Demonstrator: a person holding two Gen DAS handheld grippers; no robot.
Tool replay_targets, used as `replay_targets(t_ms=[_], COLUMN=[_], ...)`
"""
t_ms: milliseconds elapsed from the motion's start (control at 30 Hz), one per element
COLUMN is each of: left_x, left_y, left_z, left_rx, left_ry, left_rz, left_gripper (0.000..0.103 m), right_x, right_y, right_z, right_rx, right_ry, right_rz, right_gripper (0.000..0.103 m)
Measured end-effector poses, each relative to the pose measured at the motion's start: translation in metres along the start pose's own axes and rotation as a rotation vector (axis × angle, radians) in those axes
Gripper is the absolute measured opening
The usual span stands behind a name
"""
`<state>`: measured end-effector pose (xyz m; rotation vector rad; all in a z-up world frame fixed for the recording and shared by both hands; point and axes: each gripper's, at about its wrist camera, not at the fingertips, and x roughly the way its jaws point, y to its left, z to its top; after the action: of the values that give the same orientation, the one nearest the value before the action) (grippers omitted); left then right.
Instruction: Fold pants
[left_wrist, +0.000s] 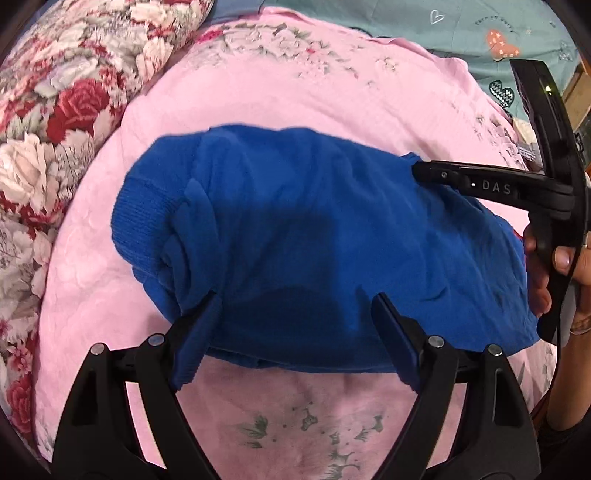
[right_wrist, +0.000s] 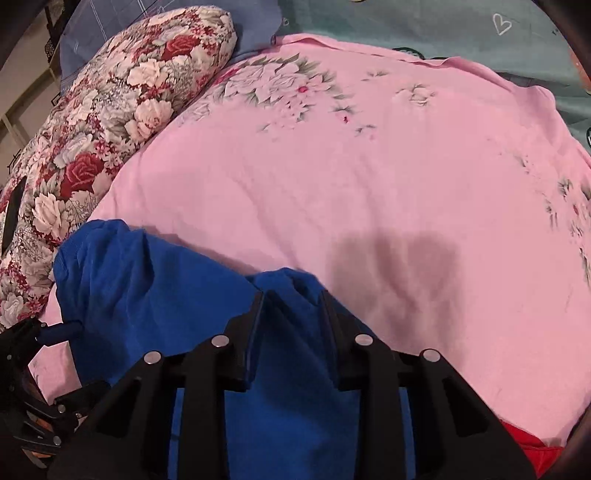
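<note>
A: Pants (left_wrist: 314, 236) location: blue, folded into a compact bundle, lying on the pink floral bedspread (left_wrist: 314, 92), with the ribbed waistband at the left end.

B: Left gripper (left_wrist: 295, 332) status?

A: Fingers stand wide apart over the near edge of the bundle. The fabric lies between them, and the pads do not press on it.

B: Right gripper (right_wrist: 293, 306) status?

A: It sits at the right end of the bundle. The fingers are narrowly spaced, with a raised fold of the blue fabric between them. Whether the pads press on that fold cannot be told.

B: Surroundings?

A: Red-and-white rose-print pillow (left_wrist: 55, 110) lies to the far left, beside the bedspread. A red cloth (right_wrist: 528, 443) shows at the near right corner in the right wrist view.
</note>
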<state>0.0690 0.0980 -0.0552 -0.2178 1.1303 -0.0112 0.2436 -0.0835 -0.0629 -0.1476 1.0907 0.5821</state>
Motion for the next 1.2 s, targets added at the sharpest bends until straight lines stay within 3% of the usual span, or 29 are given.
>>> replay_targets(t_ms=[67,133,367,633,667,767,933,1000,1167,1200], left_x=[0.002,0.004,0.005,0.005,0.005,0.005,0.005,0.005,0.005,0.005], left_y=[0.002,0.003,0.007,0.006,0.007,0.009,0.007,0.007,0.006,0.006], left_z=[0.0,0.0,-0.001,0.001,0.002,0.001,0.002,0.0,-0.002,-0.001], left_rx=[-0.007,-0.007,-0.015,-0.012,-0.018,-0.021,-0.015,-0.015,-0.012,-0.012], left_ry=[0.003,0.007,0.015,0.017,0.017,0.018,0.011,0.01,0.01,0.009], left_rz=[-0.009,-0.012,-0.032,-0.042,-0.048,-0.051,-0.042,-0.04,-0.037,-0.041], left_gripper=[0.084,0.084,0.084,0.084,0.084,0.084,0.084,0.084,0.084,0.084], right_x=[0.011,0.017,0.009,0.018,0.016,0.013,0.013,0.017,0.028,0.027], right_y=[0.005,0.004,-0.013,-0.014,-0.015,-0.018,-0.021,-0.015,0.01,0.008], right_z=[-0.002,0.0,0.009,0.018,0.018,0.016,0.014,0.014,0.013,0.013], right_rx=[-0.016,-0.011,0.038,0.026,0.031,0.031,0.058,0.035,-0.095,-0.095], right_ry=[0.044,0.063,0.054,0.065,0.059,0.052,0.055,0.069,0.078,0.073], right_rz=[0.018,-0.018,0.043,0.029,0.033,0.01,0.045,0.048,-0.036,-0.038], right_gripper=[0.023,0.015,0.016,0.016,0.019,0.043,0.043,0.04,0.037,0.022])
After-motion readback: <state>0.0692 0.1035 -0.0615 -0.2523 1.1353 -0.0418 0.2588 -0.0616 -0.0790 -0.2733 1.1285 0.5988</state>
